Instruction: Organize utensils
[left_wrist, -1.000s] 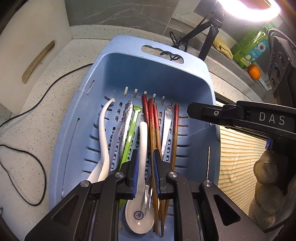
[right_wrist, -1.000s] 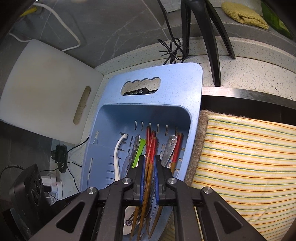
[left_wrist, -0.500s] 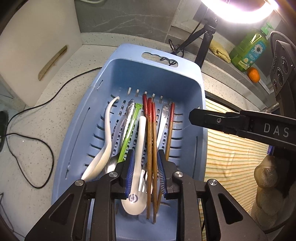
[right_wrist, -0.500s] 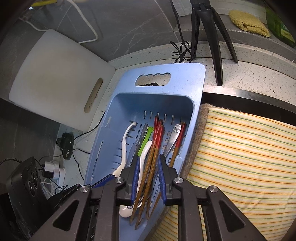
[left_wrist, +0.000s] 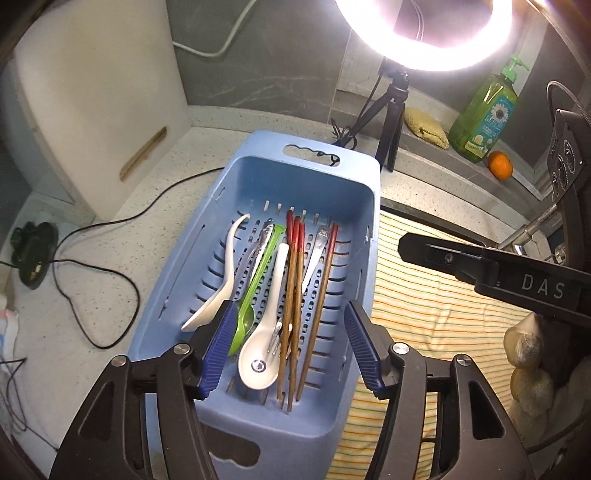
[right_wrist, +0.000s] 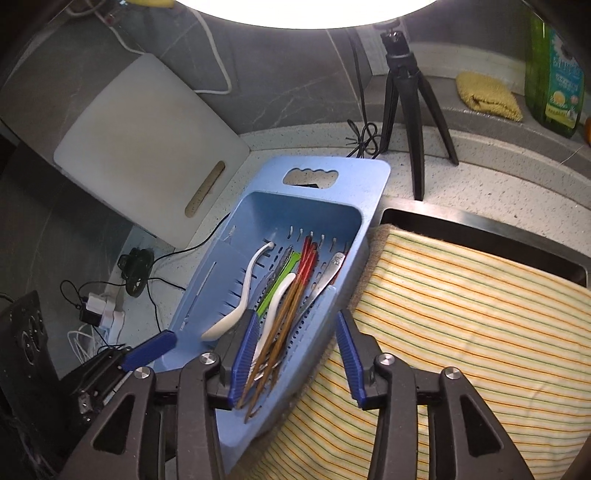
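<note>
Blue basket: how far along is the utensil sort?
The perforated blue plastic basket holds every utensil: white ceramic spoons, green plastic spoon, red-tipped wooden chopsticks, metal cutlery. Left gripper and right gripper are open, holding nothing. No separate groups visible; sorting remains.

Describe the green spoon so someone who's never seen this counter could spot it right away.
Find the blue slotted basket on the speckled counter, beside the striped yellow cloth. Among the utensils lying lengthwise inside, the green spoon sits left of centre, between two white ceramic spoons. It is the only bright lime-green, translucent plastic piece there.
</note>
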